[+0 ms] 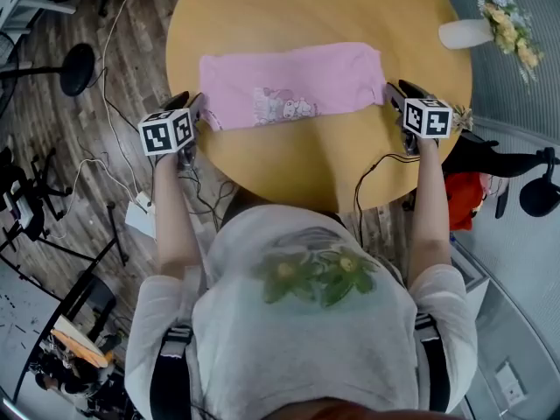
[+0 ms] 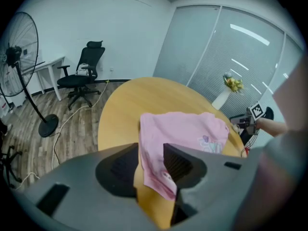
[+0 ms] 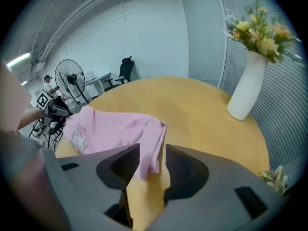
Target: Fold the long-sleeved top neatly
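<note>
The top (image 1: 293,84) is laid by the table's (image 1: 289,7) near edge. The left gripper (image 1: 199,114) and right gripper (image 1: 390,95) are held open, unclamped, at its 2 ends.

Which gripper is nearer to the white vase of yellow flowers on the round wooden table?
Right. The right gripper is at the pink long-sleeved top's end nearest the white vase; the left gripper is at the top's far end, across the table.

Both bare forearms reach forward, roughly parallel, one at each side of the body. The left forearm (image 1: 173,213) carries the left hand-held gripper (image 1: 196,112), which is angled downward with its tips turned inward and its jaws apart. The right forearm (image 1: 426,201) carries the right hand-held gripper (image 1: 395,96), which mirrors it, its jaws likewise apart.
</note>
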`<state>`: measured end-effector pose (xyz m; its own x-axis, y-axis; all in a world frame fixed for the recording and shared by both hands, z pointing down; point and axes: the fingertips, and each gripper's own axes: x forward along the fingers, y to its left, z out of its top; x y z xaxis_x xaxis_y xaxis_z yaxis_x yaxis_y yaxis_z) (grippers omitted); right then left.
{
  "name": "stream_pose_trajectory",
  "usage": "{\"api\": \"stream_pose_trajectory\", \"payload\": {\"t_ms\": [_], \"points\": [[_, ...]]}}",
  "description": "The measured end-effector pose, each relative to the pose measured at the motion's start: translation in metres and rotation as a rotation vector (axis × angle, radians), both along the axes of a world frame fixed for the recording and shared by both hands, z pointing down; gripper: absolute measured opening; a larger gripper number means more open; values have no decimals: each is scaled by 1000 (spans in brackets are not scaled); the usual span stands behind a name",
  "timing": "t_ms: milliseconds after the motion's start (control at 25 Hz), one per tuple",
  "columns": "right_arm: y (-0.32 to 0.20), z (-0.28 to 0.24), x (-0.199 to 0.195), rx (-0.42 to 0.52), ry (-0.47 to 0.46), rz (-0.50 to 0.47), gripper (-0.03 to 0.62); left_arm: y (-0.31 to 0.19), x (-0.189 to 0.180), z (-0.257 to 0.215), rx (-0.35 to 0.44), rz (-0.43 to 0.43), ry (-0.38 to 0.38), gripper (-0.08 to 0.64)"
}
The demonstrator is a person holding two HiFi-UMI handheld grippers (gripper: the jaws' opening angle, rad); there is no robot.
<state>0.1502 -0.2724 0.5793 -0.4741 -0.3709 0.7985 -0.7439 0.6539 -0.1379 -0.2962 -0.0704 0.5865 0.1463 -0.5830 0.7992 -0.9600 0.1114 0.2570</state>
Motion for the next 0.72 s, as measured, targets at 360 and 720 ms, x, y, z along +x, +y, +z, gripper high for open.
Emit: {"api": "stream_pose_trajectory", "payload": {"t_ms": [360, 720], "points": [[70, 60, 32, -47, 201, -58, 183, 62, 57, 45, -106, 7, 50, 143], [47, 70, 14, 13, 153, 39, 84, 69, 36, 57, -178, -57, -136, 19]]}}
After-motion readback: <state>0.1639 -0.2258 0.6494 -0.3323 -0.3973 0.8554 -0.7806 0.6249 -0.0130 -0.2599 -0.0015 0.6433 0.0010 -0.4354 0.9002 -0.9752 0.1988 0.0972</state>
